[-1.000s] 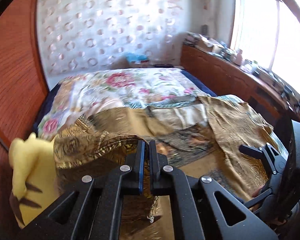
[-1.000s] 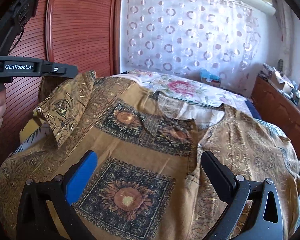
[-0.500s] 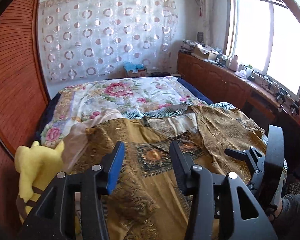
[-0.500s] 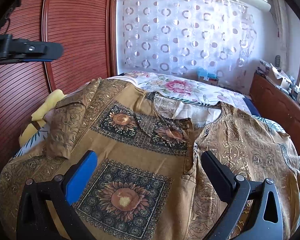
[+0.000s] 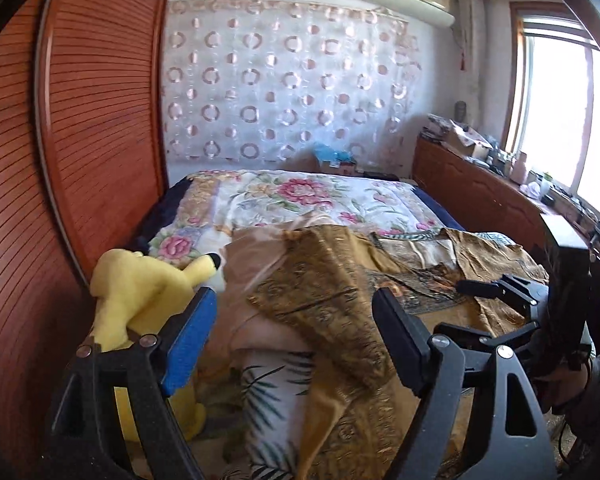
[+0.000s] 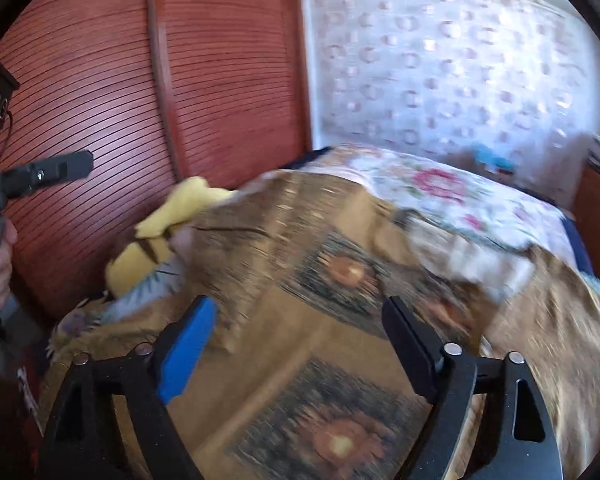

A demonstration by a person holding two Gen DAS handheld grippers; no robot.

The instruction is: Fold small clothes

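A gold and brown patterned shirt (image 5: 340, 300) lies spread on the bed, its left sleeve folded in over the body; the shirt also shows, blurred, in the right wrist view (image 6: 340, 320). My left gripper (image 5: 296, 336) is open and empty, hovering over the shirt's left edge. My right gripper (image 6: 300, 344) is open and empty above the shirt's front panel. The right gripper also appears in the left wrist view (image 5: 516, 292) at the right, over the shirt. The left gripper (image 6: 40, 176) shows at the left edge of the right wrist view.
A yellow plush toy (image 5: 140, 284) lies at the bed's left edge against the red-brown wardrobe (image 5: 80, 160). A floral quilt (image 5: 300, 196) covers the far bed. A wooden cabinet (image 5: 480, 192) with clutter runs along the right under the window.
My left gripper has let go of the sleeve, opened and pulled back left toward the plush toy. The sleeve now rests folded on the shirt. My right gripper is swinging left, still open.
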